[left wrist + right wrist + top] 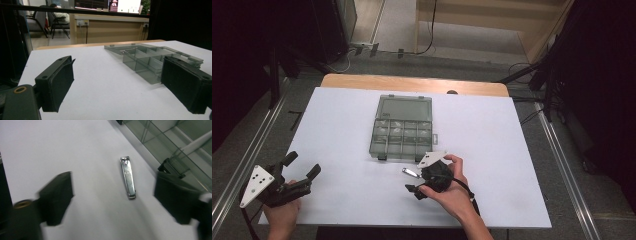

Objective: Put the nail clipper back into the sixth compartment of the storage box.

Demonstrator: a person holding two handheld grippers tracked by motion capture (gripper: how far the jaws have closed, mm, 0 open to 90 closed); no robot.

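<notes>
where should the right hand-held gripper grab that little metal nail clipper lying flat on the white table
Grip the small silver metal nail clipper across its narrow width, near mid-length, coming from above. It lies flat on the white table, long and thin, so its long straight edges suit the pads best. The right hand-held gripper already stands open around it. Keep clear of the clear grey plastic compartment box beside it.

We count one nail clipper on the worktop, at about six o'clock from one clear compartment box. The box shows twelve compartments, in three rows of four. We hold two sets of tongs, one at eight o'clock, one at five.
</notes>
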